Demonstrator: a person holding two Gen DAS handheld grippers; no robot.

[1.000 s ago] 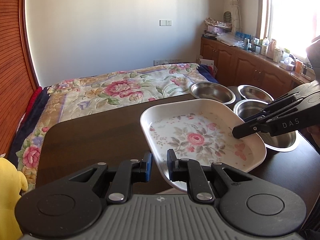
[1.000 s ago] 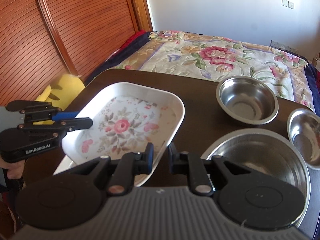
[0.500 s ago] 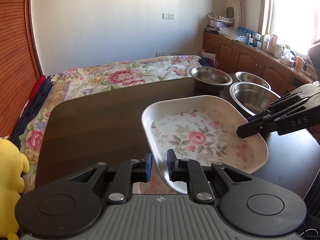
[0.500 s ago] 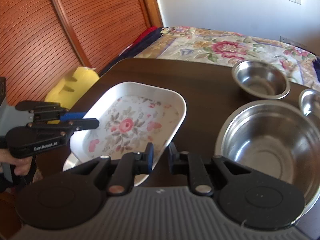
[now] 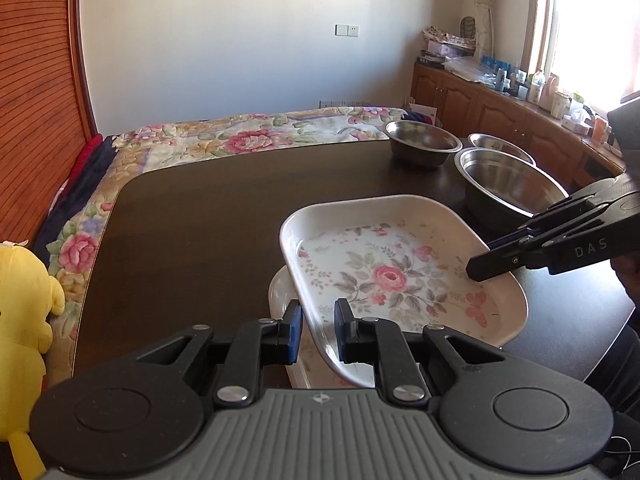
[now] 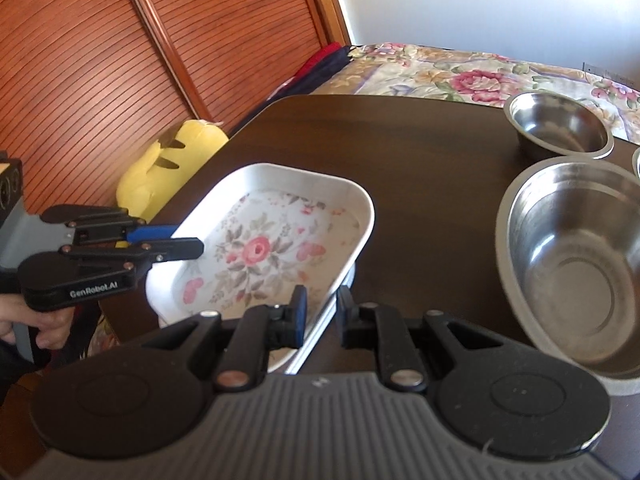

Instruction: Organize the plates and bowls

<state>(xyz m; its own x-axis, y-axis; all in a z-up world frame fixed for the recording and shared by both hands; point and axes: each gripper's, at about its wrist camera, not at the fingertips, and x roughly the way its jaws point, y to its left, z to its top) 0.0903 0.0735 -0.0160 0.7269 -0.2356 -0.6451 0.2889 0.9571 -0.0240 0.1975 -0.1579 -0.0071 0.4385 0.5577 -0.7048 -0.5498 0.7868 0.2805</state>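
Note:
A white rectangular plate with a rose print [image 5: 400, 276] [image 6: 264, 252] hangs slightly above a second white plate [image 5: 280, 292], whose edge shows beneath it. My left gripper [image 5: 317, 330] is shut on the flowered plate's near rim. My right gripper [image 6: 322, 314] is shut on the opposite rim, and it also shows as a black arm [image 5: 560, 236] in the left wrist view. The left gripper [image 6: 176, 242] appears at the left of the right wrist view, held by a hand. A large steel bowl [image 6: 576, 256] [image 5: 512, 188] and a smaller steel bowl [image 6: 560, 124] [image 5: 424, 140] stand on the dark table [image 5: 200, 220].
Another steel bowl [image 5: 500, 146] sits behind the large one. A yellow plush toy [image 5: 20, 320] [image 6: 172, 160] lies off the table's left edge. A bed with a floral cover [image 5: 248, 136] lies beyond the table. Wooden cabinets [image 5: 500, 108] run along the right wall.
Both grippers have carried the flowered plate down and toward the table's near left part, away from the steel bowls. The lower white plate has come into view under it.

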